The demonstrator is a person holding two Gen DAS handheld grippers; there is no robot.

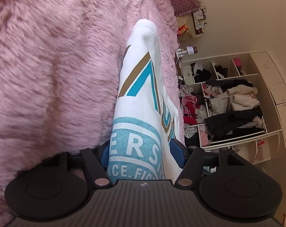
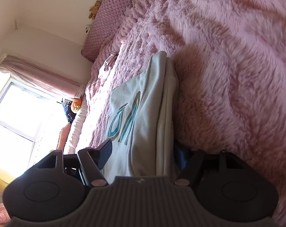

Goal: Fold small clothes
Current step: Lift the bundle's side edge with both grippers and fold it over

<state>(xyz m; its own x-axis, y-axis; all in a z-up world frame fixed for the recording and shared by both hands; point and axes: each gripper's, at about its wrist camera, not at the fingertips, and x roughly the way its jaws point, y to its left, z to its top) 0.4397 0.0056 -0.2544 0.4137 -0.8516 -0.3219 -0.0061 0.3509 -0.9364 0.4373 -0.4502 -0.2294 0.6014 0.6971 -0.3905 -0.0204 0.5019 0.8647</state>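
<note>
two grippers are seen, one at each side of a white shirt [image 1: 141, 98] laid on a pink fur blanket [image 1: 48, 60]. the shirt is already folded over: stacked layers show along its edge in the right wrist view, and the blue and tan print faces up.

the left gripper [image 1: 141, 151] stands with its jaws apart, the printed end of the shirt running between the blue pads [image 1: 178, 151]. cloth lies against or just beside the pads, but no pinch can be made out, so the fabric is judged loose, not clamped. the right gripper [image 2: 143, 151] is likewise spread, with the layered edge of the shirt [image 2: 143, 104] between its fingers and no squeeze visible.

both tools are rolled onto their sides, so that one finger sits under the cloth and one over it; this suits a thin fabric edge lying flat on a soft bed. the shirt seems to rest on the blanket by its own weight.

the moment is judged to fall between a grasp and a release at the near edge. if another fold is wanted, both jaws would need closing on all layers together, or the stack may slip apart.

far to the right in the left view, shelves [image 1: 228, 98] heaped with clothes are seen; a window [image 2: 16, 109] glares at the left in the right view.
</note>
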